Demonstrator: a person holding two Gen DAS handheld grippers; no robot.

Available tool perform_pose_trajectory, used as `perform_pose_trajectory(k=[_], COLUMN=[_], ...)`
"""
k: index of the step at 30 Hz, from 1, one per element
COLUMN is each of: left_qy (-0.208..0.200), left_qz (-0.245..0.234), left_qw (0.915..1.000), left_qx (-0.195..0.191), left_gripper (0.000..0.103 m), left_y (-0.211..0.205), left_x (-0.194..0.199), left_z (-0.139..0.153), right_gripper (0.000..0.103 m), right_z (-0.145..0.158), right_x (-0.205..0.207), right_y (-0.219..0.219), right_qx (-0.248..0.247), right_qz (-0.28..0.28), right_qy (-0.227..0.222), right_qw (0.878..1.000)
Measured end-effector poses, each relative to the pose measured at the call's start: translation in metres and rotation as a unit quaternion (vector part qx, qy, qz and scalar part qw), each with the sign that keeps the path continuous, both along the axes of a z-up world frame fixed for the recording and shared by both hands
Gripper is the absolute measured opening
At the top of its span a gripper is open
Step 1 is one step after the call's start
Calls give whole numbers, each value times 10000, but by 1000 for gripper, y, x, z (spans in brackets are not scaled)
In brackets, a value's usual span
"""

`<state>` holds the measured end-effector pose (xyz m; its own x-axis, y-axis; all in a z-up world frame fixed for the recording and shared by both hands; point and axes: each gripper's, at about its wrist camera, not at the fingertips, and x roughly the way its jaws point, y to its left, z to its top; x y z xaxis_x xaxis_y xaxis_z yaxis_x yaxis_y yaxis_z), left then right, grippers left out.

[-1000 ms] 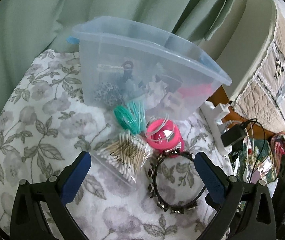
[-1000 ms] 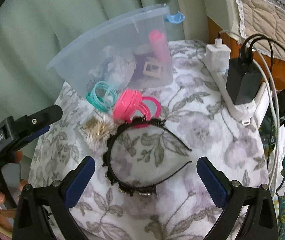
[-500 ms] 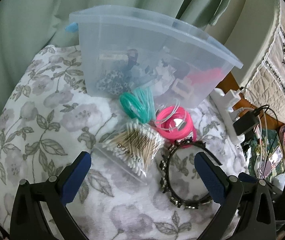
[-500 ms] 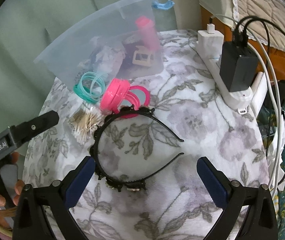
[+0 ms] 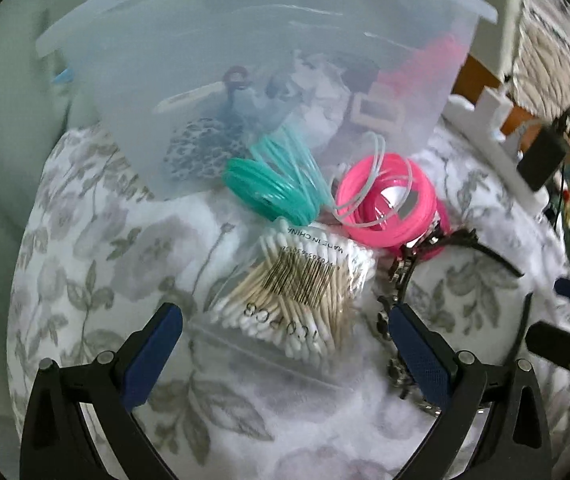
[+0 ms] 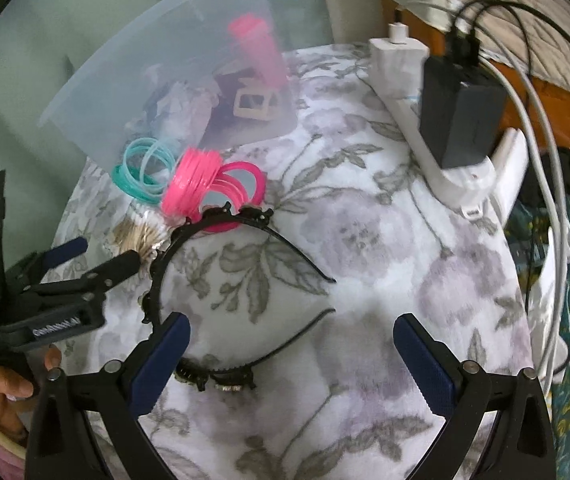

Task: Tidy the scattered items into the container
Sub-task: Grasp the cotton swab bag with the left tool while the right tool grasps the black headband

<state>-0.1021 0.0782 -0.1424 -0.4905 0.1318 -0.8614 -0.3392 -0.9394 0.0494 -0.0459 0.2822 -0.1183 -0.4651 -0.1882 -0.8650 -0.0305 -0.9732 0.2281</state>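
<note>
Left claw (image 5: pixel 285 344) spread wide around the bag of cotton swabs (image 5: pixel 301 292), right claw (image 6: pixel 291 354) released over the black headband (image 6: pixel 221 280), translucent container (image 5: pixel 261 64) at the floral-covered worktop's (image 6: pixel 385 232) far edge, teal bands (image 5: pixel 273 184) and pink bands (image 5: pixel 389 204) just before it.

A: What do we list nearest our left gripper (image 5: pixel 285 354)?
B: A bag of cotton swabs (image 5: pixel 301 292), between the spread fingers (image 5: pixel 151 354).
A: Beyond it?
B: Teal bands (image 5: pixel 273 184), pink bands (image 5: pixel 389 200), then our translucent container (image 5: pixel 133 92). A black headband (image 5: pixel 409 264) lies right.
</note>
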Motion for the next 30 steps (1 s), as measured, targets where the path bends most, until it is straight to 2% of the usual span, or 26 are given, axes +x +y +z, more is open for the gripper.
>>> perform_pose_trajectory(k=[8,12,17,23,30], left_qy=[-323,-607,-572,-528,-457], left_qz=[187,376,438,454,598], left_qw=[9993,9965,9963,9963,9958], left_qx=[80,426,475,496,529], left_gripper=[103,103,103,103,101], left_y=[-14,-25,-28,-28,-33], left_x=[-19,-28,-33,-38,-35], left_z=[-15,-23,-23,-23,-22], right_gripper=[101,96,91,90,75], right_z=[-9,-14,-20,-22,-22], right_x=[-26,-38,-53,-69,-74], right_y=[-11,-14,-17,-26,-34], right_qx=[302,403,448,565,746], right_qz=[296,385,457,630,723], right_qy=[28,42,25,100,253], right_qw=[9991,9984,9979,9964,9943])
